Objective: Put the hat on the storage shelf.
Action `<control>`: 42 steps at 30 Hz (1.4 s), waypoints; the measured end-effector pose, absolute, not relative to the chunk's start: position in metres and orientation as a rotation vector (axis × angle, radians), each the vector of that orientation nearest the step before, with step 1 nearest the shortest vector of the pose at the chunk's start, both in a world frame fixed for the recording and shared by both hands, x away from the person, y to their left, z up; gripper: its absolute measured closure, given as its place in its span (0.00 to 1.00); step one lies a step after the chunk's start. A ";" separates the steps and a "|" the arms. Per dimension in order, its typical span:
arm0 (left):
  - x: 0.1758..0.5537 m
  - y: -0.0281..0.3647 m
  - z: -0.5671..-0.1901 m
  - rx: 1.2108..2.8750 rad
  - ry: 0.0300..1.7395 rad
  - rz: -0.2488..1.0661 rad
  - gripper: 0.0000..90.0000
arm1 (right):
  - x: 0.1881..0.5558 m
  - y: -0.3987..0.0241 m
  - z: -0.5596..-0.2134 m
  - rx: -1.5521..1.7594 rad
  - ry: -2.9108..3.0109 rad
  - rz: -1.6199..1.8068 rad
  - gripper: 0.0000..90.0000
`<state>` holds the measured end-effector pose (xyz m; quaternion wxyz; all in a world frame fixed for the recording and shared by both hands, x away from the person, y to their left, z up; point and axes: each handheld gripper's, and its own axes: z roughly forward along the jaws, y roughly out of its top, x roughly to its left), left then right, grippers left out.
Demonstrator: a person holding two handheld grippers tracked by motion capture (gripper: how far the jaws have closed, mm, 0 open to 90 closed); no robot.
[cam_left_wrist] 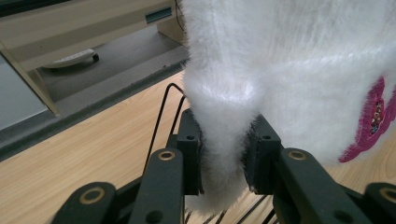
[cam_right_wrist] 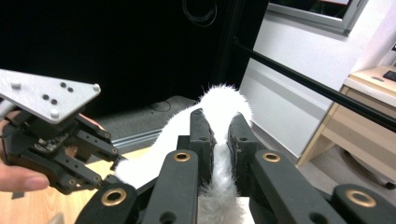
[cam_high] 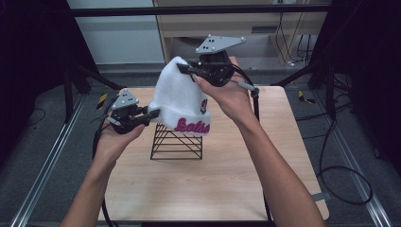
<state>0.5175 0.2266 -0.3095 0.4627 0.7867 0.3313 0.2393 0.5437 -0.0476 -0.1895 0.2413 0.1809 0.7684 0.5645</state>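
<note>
The pale wooden surface (cam_high: 198, 184) carries a black wire-frame stand (cam_high: 176, 140) near its middle. Above the stand hangs a fluffy white knitted beanie with magenta lettering on its cuff (cam_high: 182, 97), held up off the surface between both tools, its cuff just over the stand's top. The right gripper (cam_high: 185, 69), raised at the far side, has its fingers (cam_right_wrist: 202, 135) clamped on the beanie's crown. The left gripper (cam_high: 155, 113), lower and to the left, has its fingers (cam_left_wrist: 190, 149) pinched on a fold of the beanie's left edge near the cuff.
</note>
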 end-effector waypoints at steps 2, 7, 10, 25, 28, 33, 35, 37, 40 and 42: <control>0.518 0.227 -0.311 1.931 0.821 0.587 0.78 | 0.546 -0.047 -0.192 0.500 2.106 1.533 0.93; 0.519 0.229 -0.316 1.929 0.831 0.601 0.78 | 0.551 -0.046 -0.198 0.506 2.112 1.515 0.93; 0.520 0.229 -0.317 1.934 0.837 0.610 0.78 | 0.553 -0.046 -0.199 0.511 2.114 1.514 0.93; 0.527 0.233 -0.331 1.913 0.880 0.617 0.78 | 0.567 -0.046 -0.218 0.540 2.132 1.507 0.92; 0.527 0.234 -0.333 1.915 0.884 0.619 0.78 | 0.566 -0.045 -0.220 0.537 2.136 1.501 0.92; 0.527 0.234 -0.335 1.911 0.886 0.618 0.78 | 0.564 -0.045 -0.220 0.536 2.139 1.495 0.92; 0.526 0.235 -0.334 1.916 0.885 0.621 0.78 | 0.563 -0.045 -0.220 0.531 2.143 1.494 0.92; 0.526 0.235 -0.335 1.914 0.884 0.623 0.78 | 0.561 -0.044 -0.219 0.526 2.144 1.493 0.92; 0.526 0.235 -0.336 1.906 0.888 0.621 0.78 | 0.558 -0.042 -0.219 0.518 2.146 1.493 0.92; 0.526 0.236 -0.338 1.901 0.894 0.617 0.78 | 0.558 -0.041 -0.219 0.518 2.147 1.493 0.92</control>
